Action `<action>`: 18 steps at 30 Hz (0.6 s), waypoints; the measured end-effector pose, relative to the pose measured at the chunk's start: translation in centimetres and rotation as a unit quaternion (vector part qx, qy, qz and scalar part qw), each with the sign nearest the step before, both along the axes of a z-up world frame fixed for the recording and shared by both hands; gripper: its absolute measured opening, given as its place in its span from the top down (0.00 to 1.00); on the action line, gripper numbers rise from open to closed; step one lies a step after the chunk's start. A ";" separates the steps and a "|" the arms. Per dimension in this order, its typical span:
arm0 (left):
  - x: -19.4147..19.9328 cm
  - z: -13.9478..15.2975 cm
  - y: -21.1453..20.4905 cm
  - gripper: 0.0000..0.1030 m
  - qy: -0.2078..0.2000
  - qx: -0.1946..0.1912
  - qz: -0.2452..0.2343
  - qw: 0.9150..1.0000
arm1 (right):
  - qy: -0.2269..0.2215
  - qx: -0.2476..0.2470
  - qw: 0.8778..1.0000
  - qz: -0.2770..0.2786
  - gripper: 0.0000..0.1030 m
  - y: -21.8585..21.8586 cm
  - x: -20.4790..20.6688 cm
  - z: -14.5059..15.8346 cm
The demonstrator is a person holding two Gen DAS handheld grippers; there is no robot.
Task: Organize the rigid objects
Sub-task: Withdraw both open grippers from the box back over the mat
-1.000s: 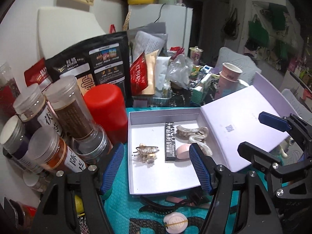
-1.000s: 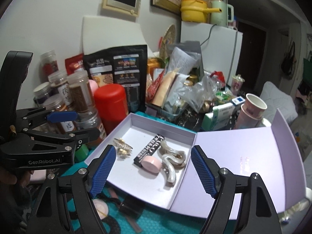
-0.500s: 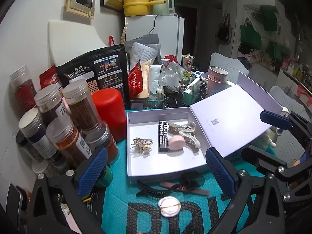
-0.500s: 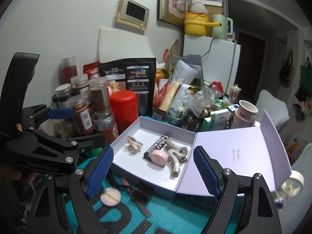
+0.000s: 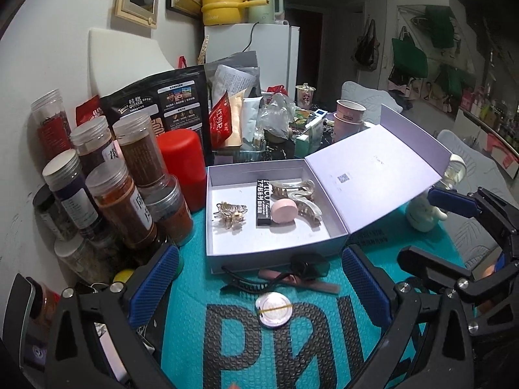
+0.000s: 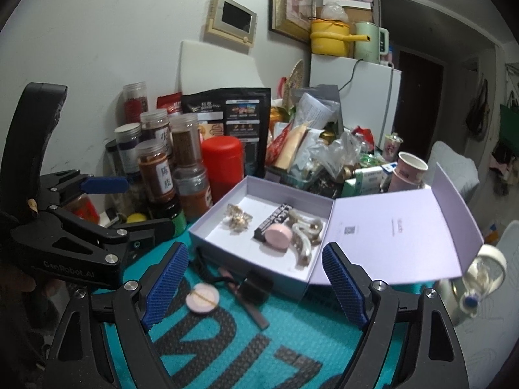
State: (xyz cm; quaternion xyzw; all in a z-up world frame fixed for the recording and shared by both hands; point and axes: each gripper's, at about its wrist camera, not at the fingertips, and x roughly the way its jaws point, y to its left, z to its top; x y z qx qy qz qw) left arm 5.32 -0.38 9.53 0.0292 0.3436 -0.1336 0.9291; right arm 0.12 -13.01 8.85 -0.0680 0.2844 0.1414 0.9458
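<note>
A shallow white cardboard box (image 5: pixel 275 246) with its hinged lid (image 5: pixel 376 175) folded open to the right is seen on a teal bubble-padded mat (image 5: pixel 194 317). Inside it lie a gold filigree hair claw (image 5: pixel 231 214), a black rectangular stick with white lettering (image 5: pixel 263 202), a round pink compact (image 5: pixel 283 211) resting partly on that stick, and pearly curved hair claws (image 5: pixel 301 194) just beside the compact. Outside the box, on the mat just in front of its near wall, three things are left: a black toothed hair clip (image 5: pixel 256 281), a dusty-pink flat bar with a dark square block (image 5: pixel 308 264) on it, and a small round white compact with a yellow stripe (image 5: pixel 275 310). The left gripper (image 5: pixel 256 288) is held wide open and empty above the mat, its blue-padded fingers (image 5: pixel 152 285) straddling these loose items; the right gripper (image 6: pixel 256 278) is likewise spread open and empty, pointed at the box's near corner. The step in hand is judged to be the choosing of the next loose item, with the packing seemingly past its midpoint. For the next move, a descent toward the mat would be called for, the pads being brought to either side of the round white compact or the black clip before closing; a low, flat approach would be needed, since both lie thin against the mat. A cluster of spice jars (image 5: pixel 126 201) stands near the left pad and should be kept clear of.
</note>
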 end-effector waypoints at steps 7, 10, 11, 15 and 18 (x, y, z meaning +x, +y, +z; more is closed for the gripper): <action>-1.8 -1.1 0.0 0.00 -0.006 0.002 -0.002 1.000 | 0.023 0.013 1.000 -0.006 0.17 -0.1 -1.1 -2.2; -2.1 -2.0 0.1 0.00 0.003 -0.001 -0.004 1.000 | 0.033 0.018 0.999 -0.009 0.17 -0.3 -1.5 -3.1; -2.2 -2.3 0.0 0.00 0.005 0.002 -0.004 1.000 | 0.036 0.019 0.999 -0.009 0.17 -0.4 -1.5 -3.4; -2.6 -3.6 -0.4 0.00 0.011 0.012 -0.003 1.000 | 0.045 0.018 0.999 -0.010 0.17 -0.4 -1.6 -4.5; -2.7 -4.6 -0.5 0.00 0.024 0.008 -0.006 1.000 | 0.050 0.021 0.999 -0.010 0.17 -0.7 -1.6 -5.2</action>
